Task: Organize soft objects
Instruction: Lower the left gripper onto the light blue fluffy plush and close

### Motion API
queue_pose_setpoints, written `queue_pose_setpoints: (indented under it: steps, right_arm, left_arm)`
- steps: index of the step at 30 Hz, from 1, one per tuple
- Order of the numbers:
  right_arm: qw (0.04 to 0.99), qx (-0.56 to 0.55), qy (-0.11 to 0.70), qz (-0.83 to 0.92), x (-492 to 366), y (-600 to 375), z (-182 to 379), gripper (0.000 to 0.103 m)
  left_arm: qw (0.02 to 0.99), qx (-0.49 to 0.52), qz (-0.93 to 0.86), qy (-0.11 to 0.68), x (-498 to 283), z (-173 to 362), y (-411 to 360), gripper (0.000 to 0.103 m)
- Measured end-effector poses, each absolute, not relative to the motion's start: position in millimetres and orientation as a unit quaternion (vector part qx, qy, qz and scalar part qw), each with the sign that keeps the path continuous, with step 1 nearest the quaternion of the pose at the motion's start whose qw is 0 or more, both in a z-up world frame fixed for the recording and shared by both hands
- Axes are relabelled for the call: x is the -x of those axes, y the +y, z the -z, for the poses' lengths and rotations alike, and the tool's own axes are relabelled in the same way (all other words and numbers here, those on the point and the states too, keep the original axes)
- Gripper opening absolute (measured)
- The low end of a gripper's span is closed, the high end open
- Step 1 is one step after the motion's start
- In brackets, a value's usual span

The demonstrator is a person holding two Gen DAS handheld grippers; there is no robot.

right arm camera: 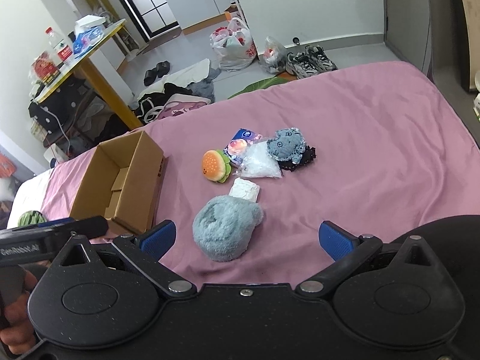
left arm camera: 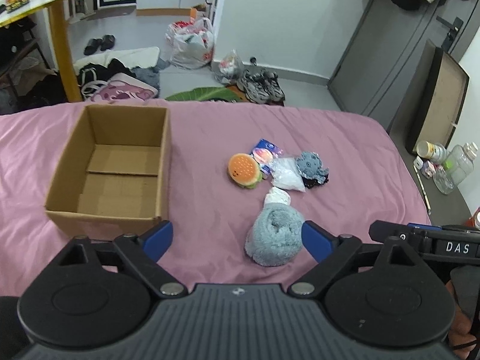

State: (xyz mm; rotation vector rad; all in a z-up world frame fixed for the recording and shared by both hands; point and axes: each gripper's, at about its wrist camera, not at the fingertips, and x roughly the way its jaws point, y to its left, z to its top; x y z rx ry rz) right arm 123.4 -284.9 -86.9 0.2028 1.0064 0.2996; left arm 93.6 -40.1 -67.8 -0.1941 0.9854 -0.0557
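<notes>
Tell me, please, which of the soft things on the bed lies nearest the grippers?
The fluffy grey-blue bundle, alone at the near end of the pile; the burger plush and the rest lie farther off.

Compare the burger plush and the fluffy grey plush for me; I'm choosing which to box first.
The burger plush is orange and green with a face; the fluffy grey plush is plain blue-grey. The burger plush looks smaller and lies farther away; the grey one lies nearest both open grippers. Both rest on the pink sheet, outside the cardboard box.

Empty cardboard box [left arm camera: 114,168] left of soft toys on pink bedsheet [left arm camera: 345,156]
</notes>
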Motion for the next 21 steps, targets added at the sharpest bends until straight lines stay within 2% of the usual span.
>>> queue_pose_setpoints:
  steps: [7,10,12,15,18,21]
  right_arm:
    - [0.856,-0.114,0.48,-0.153,-133.6,-284.1,98.7,0.098]
    - [0.848,-0.128,0.489,-0.158,-139.8,-284.1,106.1,0.092]
    - [0.839,-0.14,0.5,-0.163,-146.1,-282.1,112.3,0.081]
    - [0.824,-0.151,0.52,-0.166,-154.8,-276.3,123.6,0.069]
    - [0.812,-0.164,0.536,-0.165,-161.3,-272.6,135.2,0.063]
    - [0.798,-0.186,0.549,-0.166,-167.9,-273.1,146.2,0.059]
  left_arm:
    - [0.861,0.11,0.044,0.495,-117.0,88.8,-47.3,0.072]
    - [0.853,0.115,0.048,0.507,-124.6,99.2,-49.4,0.065]
    - [0.848,0.115,0.051,0.514,-129.1,107.2,-50.8,0.061]
    - [0.836,0.128,0.052,0.53,-135.6,120.5,-49.5,0.05]
    - [0.822,0.156,0.054,0.546,-142.0,131.7,-44.3,0.045]
    - [0.812,0.172,0.061,0.555,-149.0,139.7,-40.4,0.045]
